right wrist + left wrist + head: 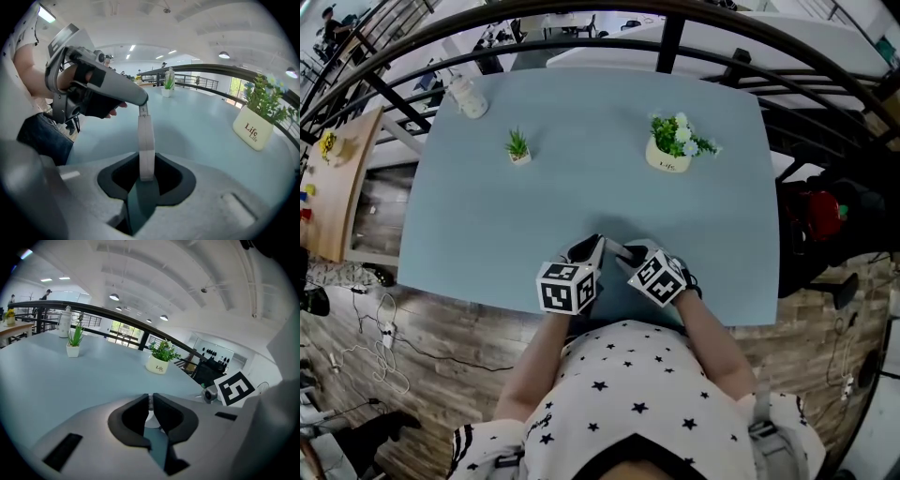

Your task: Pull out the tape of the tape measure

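Two grippers are facing each other over the near edge of the pale blue worktop (487, 225). The right gripper (146, 165) is clamping the one tape measure (146, 140), a slim white case standing edge-on between its jaws. A short run of white tape (143, 111) with dark marks is reaching straight ahead of those jaws into the left gripper (151, 398), whose nearly closed jaws are pinching its tip. Well beyond both pairs of jaws, a small spiky plant (517, 147) and a flowering plant (675, 142), two pots in all, are standing; one bottle (469, 97) is sitting farther off.
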The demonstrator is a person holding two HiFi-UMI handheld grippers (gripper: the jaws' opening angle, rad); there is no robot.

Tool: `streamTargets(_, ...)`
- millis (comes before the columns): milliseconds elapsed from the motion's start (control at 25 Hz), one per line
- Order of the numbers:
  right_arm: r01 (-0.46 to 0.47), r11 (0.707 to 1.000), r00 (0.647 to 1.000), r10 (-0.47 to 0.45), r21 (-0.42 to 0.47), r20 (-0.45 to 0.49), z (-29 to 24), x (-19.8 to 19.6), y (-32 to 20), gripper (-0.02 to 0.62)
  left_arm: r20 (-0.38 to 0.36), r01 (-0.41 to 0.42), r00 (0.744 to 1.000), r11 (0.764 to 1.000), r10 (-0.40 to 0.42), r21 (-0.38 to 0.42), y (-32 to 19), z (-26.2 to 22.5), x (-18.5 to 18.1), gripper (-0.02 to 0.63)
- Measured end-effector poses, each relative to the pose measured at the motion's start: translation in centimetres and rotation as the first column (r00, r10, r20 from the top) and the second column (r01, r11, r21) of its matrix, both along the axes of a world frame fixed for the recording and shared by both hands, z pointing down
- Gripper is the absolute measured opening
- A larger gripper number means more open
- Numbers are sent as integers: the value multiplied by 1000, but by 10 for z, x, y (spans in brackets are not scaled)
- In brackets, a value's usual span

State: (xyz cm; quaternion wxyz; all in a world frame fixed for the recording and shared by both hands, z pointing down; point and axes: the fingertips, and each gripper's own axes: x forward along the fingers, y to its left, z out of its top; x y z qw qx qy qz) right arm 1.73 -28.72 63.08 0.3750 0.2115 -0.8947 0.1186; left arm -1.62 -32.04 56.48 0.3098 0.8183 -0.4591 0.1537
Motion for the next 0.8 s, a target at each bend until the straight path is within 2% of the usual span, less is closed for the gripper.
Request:
streamTargets(120,5,1000,1000,-5,2,-4,0,0,1,97,-9,10,1000,1000,-10,4,2,-5,-4,32)
streamTargets(400,20,1000,1000,-20,5,-10,1,-1,3,97,22,7,1000,999,-7,34,8,-10,-3,32)
streamTargets(520,21,1000,1000,-21,5,-10,1,-1,3,97,13,13,1000,999,-13,40,8,-13,-5,32)
streamTargets(680,16,1000,1000,-16,-1,-10,2,0,2,97,-20,62,998,995,-61,84,0,-31,-15,32)
streamTargets(800,13,1000,1000,-13,-1,-12,1,1,2,97,-14,52,999,995,-51,88,-1,-37,-18,32)
